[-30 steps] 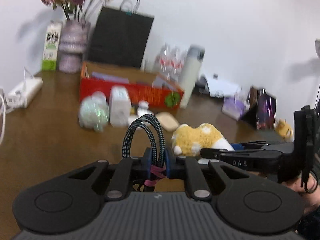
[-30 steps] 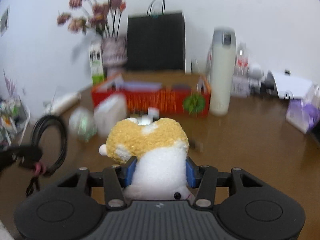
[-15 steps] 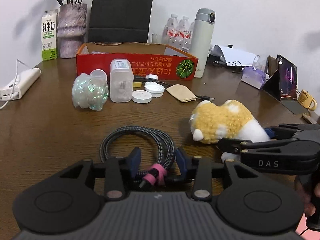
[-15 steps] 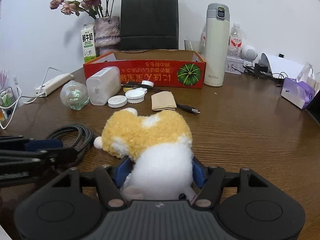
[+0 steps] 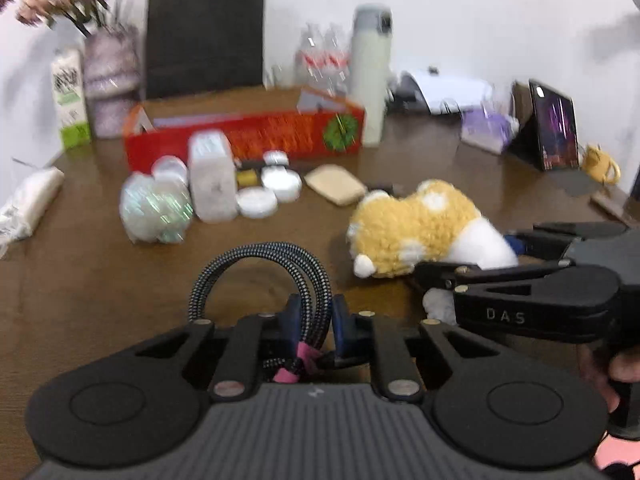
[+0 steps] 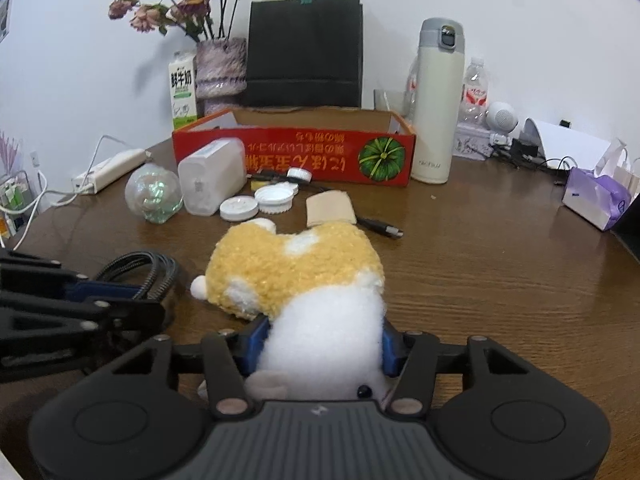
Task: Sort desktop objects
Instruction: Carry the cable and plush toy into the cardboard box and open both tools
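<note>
My left gripper (image 5: 313,314) is shut on a coiled black-and-white braided cable (image 5: 256,264) with a pink tie, just above the brown table. My right gripper (image 6: 320,342) is shut on the white rear of a yellow-and-white plush toy (image 6: 296,272). In the left wrist view the plush toy (image 5: 416,228) and the right gripper (image 5: 520,276) are to the right of the cable. In the right wrist view the cable (image 6: 140,268) and the left gripper (image 6: 76,300) are at the left. A red cardboard box (image 6: 296,156) with an open top stands at the back.
In front of the box lie an iridescent ball (image 6: 154,194), a white plastic container (image 6: 212,176), several white lids (image 6: 256,202), a tan pouch (image 6: 330,210) and a black plug (image 6: 380,227). A cream flask (image 6: 436,100), black bag (image 6: 304,48), vase (image 6: 220,68), milk carton (image 6: 182,90) and power strip (image 6: 110,170) stand behind.
Both grippers came down to the table half a second ago, the left opening wider around the cable. Now the left has closed tightly on it and lifted, blurring its view. The right grip is unchanged.
</note>
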